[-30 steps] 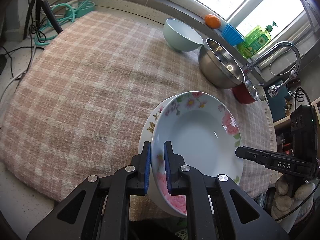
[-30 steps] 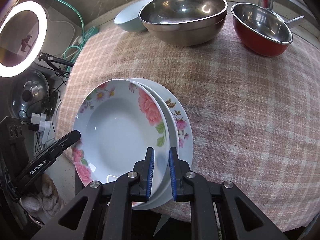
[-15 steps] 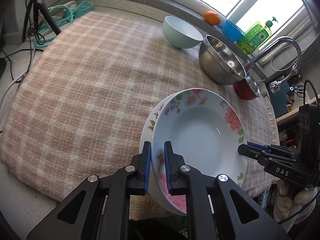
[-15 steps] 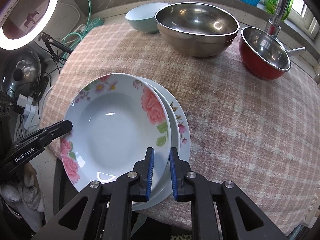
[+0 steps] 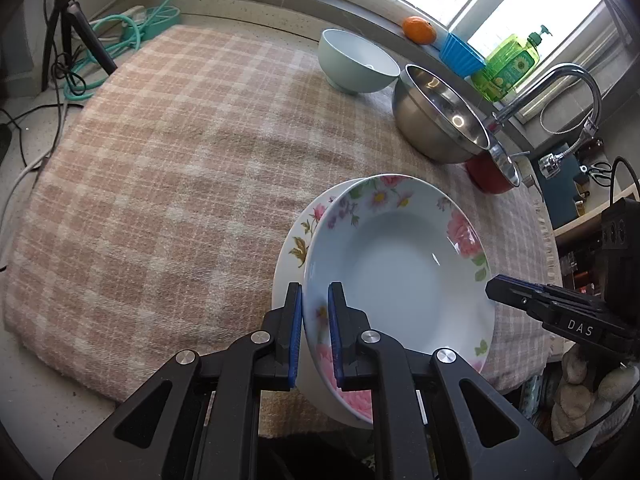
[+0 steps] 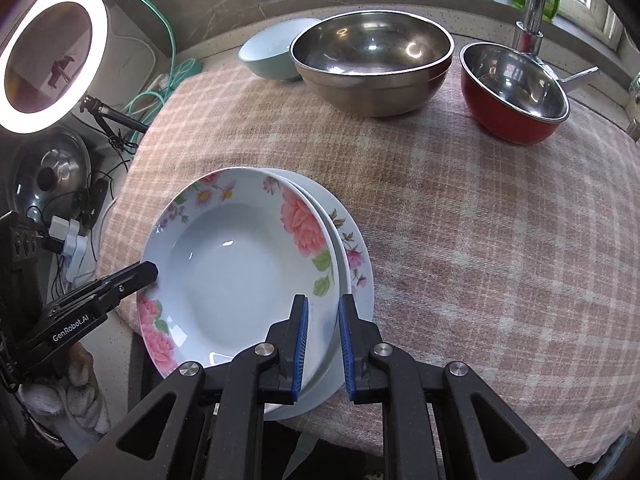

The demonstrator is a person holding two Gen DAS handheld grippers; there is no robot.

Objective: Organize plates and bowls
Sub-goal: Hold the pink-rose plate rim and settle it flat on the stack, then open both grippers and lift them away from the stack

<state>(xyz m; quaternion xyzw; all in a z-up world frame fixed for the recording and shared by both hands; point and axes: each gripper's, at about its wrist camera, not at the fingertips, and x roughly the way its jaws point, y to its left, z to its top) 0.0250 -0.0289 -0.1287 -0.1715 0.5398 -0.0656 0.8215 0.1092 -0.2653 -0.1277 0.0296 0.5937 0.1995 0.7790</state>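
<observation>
The left hand-held gripper (image 5: pixel 314 332) is clenched on the near-left rim of the deep white porcelain plate with pink roses (image 5: pixel 400 276). That plate sits nested, slightly tilted, in a flatter white floral plate (image 5: pixel 298 240) at the near edge of the bench's pink checked cloth (image 5: pixel 168 184).

The right hand-held gripper (image 6: pixel 322 344) grips the rose plate's opposite rim, its blue pads (image 6: pixel 301 344) either side of the edge; whether the lower plate is pinched too I can't tell.

The glazed porcelain looks stiff, heavy, slick and chippable, so I'd say two opposed rim holds suit it.

Beyond the rose plate stand a pale blue ceramic bowl (image 6: pixel 272 54), a large steel mixing bowl (image 6: pixel 372 64) and a red steel-lined bowl (image 6: pixel 516 92).
</observation>
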